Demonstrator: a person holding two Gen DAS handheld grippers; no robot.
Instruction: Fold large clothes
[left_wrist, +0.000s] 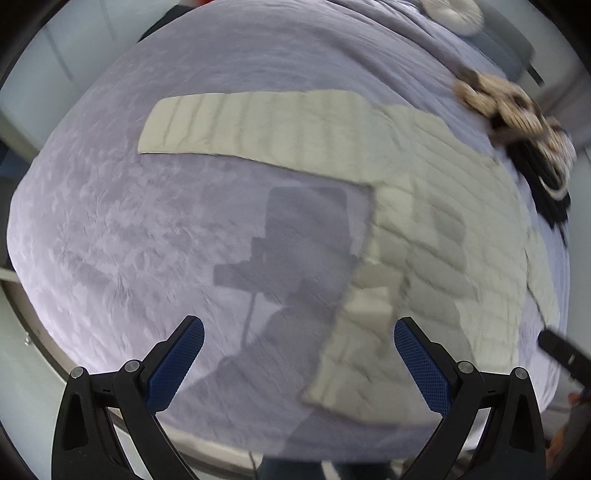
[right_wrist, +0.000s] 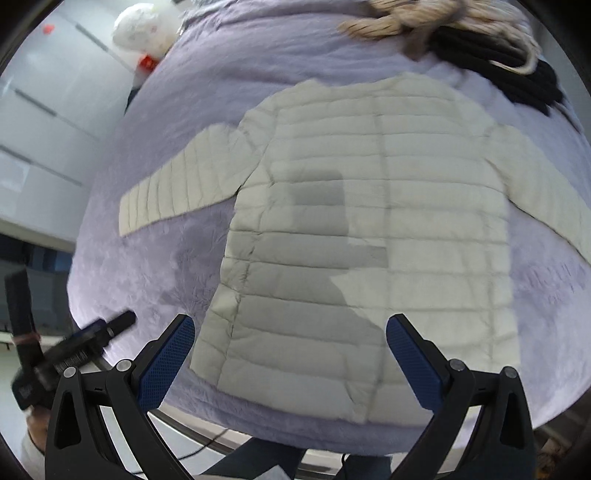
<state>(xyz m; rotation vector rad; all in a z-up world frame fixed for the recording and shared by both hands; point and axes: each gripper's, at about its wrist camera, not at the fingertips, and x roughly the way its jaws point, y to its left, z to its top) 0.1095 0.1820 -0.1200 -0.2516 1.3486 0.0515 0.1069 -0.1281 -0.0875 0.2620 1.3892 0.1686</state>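
Observation:
A cream quilted puffer jacket (right_wrist: 369, 229) lies flat, back up, on a lilac fleece blanket (right_wrist: 155, 266), both sleeves spread out sideways. In the left wrist view the jacket (left_wrist: 436, 229) fills the right half, its left sleeve (left_wrist: 258, 125) stretching out to the left. My left gripper (left_wrist: 299, 332) hovers open above the jacket's lower left hem, holding nothing. My right gripper (right_wrist: 290, 332) hangs open over the bottom hem, empty too. The left gripper (right_wrist: 99, 332) also shows blurred at the right wrist view's lower left.
A pile of beige knit and black clothes (right_wrist: 461, 33) lies at the blanket's far right, also in the left wrist view as the clothes pile (left_wrist: 524, 122). A white plush item (right_wrist: 144, 26) sits at the far left. The bed's front edge (right_wrist: 258, 439) runs just under the grippers.

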